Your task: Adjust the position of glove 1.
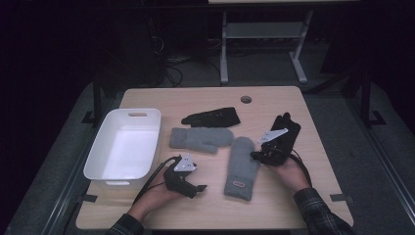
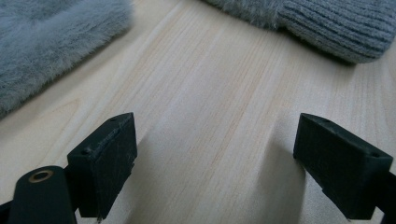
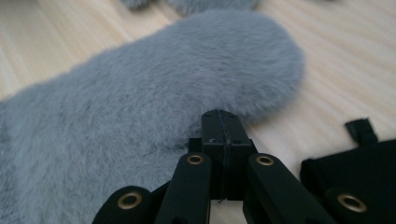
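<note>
- The right gripper sits nearest the lens in its own view, jaws pressed flat together with nothing between them; their tip rests at the fuzzy edge of the grey mitten, whether touching or just over it I cannot tell.
- Just beside those jaws, toward the person's right, a black glove lies under the gripper body.
- The left gripper has its jaws spread wide over bare table, gripping nothing; beyond its fingertips lie the ribbed cuff of that grey mitten and the furry edge of a second grey mitten.
- Farther out from the left gripper, beyond the second mitten, lies another black glove; off to its left stands a white bin.
- Progress, as I judge it: the sorting has barely begun. The bin holds nothing, all the handwear lies on the table, and no piece is gripped yet; the mitten by the right gripper looks like the first to be picked.
- Count: two grey mittens, two black gloves, one bin, two grippers.
</note>
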